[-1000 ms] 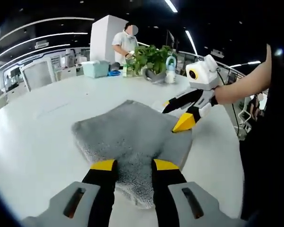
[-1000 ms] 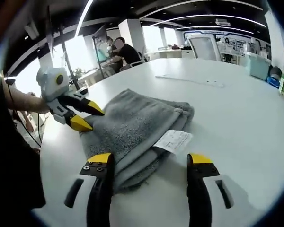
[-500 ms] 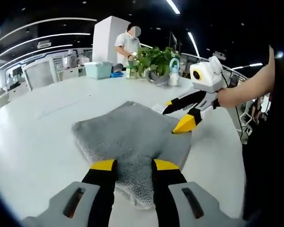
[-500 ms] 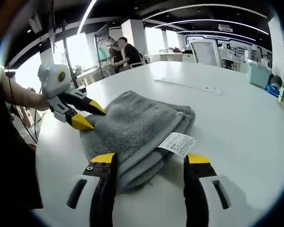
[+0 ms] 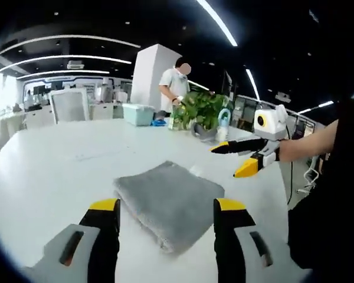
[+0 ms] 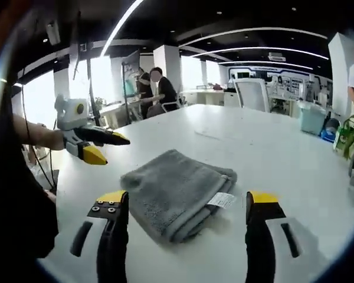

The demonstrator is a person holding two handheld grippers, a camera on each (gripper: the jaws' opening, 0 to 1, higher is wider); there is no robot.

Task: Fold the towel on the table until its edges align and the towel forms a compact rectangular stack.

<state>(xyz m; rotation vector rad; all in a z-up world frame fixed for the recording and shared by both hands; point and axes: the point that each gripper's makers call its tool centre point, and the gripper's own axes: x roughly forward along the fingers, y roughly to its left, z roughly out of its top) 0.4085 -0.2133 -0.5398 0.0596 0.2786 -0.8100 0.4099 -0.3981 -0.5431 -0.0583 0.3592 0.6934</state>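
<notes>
Both grippers have drawn back and up from the towel since the earlier frames: the left gripper (image 5: 167, 207), whose jaws then sat close together over the cloth's near edge, now has them spread wide and free of it, and the right gripper (image 6: 189, 199), already parted before, likewise holds nothing. The grey towel (image 5: 168, 200) lies folded into a compact, roughly rectangular stack on the white table (image 5: 53, 171), between and beyond each view's own jaws and touched by neither. Left gripper view: the right gripper (image 5: 241, 158) enters from the right, held in the air beside the towel, its yellow-tipped jaws apart; beyond it stand a potted plant (image 5: 205, 112), a pale blue bin (image 5: 137, 114), a white chair (image 5: 69, 105) and a standing person (image 5: 176, 88). Right gripper view: the towel (image 6: 177, 191) shows its layered folded edge and a white label (image 6: 222, 200) at the near corner, details the left gripper view does not resolve; the left gripper (image 6: 105, 148) hangs at the left, clear of the cloth, jaws parted, and seated people (image 6: 156, 91) appear behind the table.
</notes>
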